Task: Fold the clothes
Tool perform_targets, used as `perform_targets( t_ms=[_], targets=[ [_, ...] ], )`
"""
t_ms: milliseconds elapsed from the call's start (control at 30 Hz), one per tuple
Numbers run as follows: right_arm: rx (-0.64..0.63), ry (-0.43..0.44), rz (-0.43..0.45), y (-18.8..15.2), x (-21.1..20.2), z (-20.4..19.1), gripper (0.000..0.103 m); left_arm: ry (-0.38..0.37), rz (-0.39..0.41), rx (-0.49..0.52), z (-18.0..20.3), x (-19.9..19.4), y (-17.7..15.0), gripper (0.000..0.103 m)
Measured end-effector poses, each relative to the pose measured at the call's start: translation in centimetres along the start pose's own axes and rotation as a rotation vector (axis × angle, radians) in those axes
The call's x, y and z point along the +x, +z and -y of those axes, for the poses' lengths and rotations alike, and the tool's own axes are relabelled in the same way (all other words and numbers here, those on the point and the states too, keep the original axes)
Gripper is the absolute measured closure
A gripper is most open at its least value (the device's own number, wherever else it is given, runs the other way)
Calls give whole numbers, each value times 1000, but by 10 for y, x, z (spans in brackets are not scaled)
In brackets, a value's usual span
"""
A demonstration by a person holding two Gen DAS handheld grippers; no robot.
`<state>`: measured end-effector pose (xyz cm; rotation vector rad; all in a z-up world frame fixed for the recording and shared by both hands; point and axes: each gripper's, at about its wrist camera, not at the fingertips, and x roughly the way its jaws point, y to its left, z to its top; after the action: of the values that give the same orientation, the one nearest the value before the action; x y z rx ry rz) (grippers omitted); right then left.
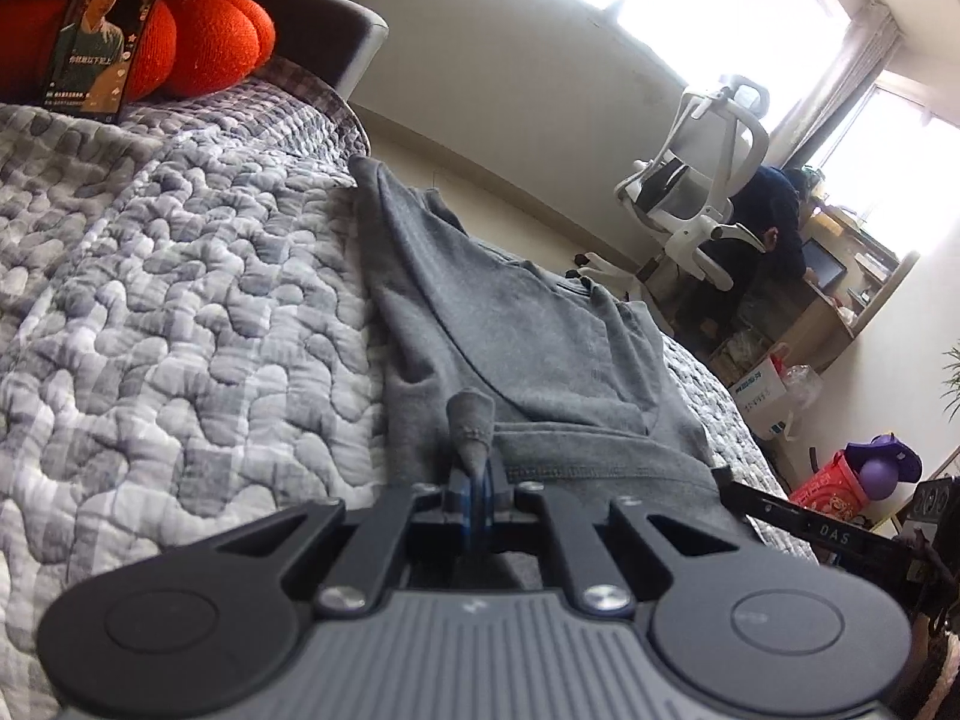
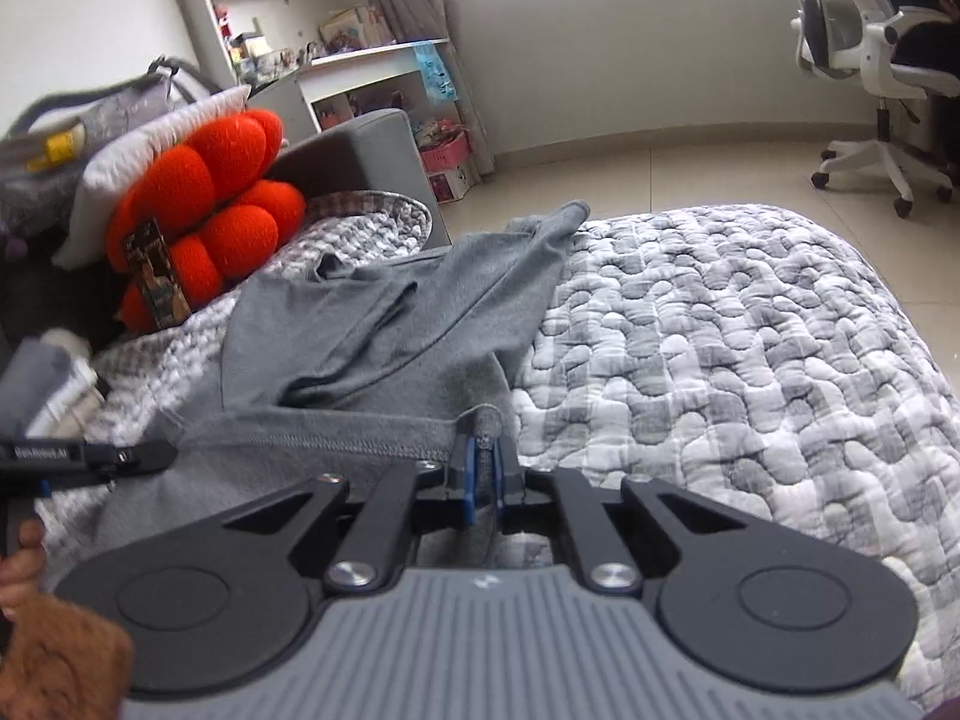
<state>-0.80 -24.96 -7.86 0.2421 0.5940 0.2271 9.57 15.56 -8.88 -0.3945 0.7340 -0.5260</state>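
A grey T-shirt (image 1: pixel 516 312) lies partly folded on the quilted bed (image 1: pixel 180 276). My left gripper (image 1: pixel 477 483) is shut on the shirt's near hem at its left corner, and a pinch of cloth sticks up between the blue pads. In the right wrist view the same grey T-shirt (image 2: pixel 384 324) stretches away to the upper left. There my right gripper (image 2: pixel 483 468) is shut on the hem's right corner. The stitched hem runs taut between the two grippers. The other gripper shows at each view's edge: the right one (image 1: pixel 798 513) and the left one (image 2: pixel 90 459).
Orange round cushions (image 2: pixel 210 222) with a phone (image 1: pixel 108 30) leaning on them sit at the head of the bed (image 2: pixel 720 330). A white office chair (image 1: pixel 696 180) with a seated person, boxes and a desk stand beyond the bed. Shelves (image 2: pixel 336 60) line the far wall.
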Motion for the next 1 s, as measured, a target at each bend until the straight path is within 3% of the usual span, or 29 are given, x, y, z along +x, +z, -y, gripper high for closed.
perform_targets(
  t_ms=[100, 267, 333, 400, 567, 800, 1000],
  targets=[
    [11, -6, 13, 0, -5, 0, 88, 16, 20, -13, 0, -6, 2, 92],
    [-28, -64, 63, 4, -18, -8, 86, 78, 164, 18, 11, -32, 7, 79],
    [-53, -62, 83, 5, -22, -15, 76, 89, 213, 52, 17, -39, 7, 72],
    [-70, -45, 99, 5, -22, -24, 61, 69, 202, 83, 23, -38, 6, 69],
    [-134, -2, 89, 5, -13, -46, 61, 59, 143, 179, 39, -23, -3, 69],
    [-184, -12, 14, 0, 11, -56, 61, 75, 38, 254, 39, 2, -9, 65],
    [-201, -13, 14, -7, 7, -39, 63, 96, 50, 260, 34, -5, -9, 65]
  ],
)
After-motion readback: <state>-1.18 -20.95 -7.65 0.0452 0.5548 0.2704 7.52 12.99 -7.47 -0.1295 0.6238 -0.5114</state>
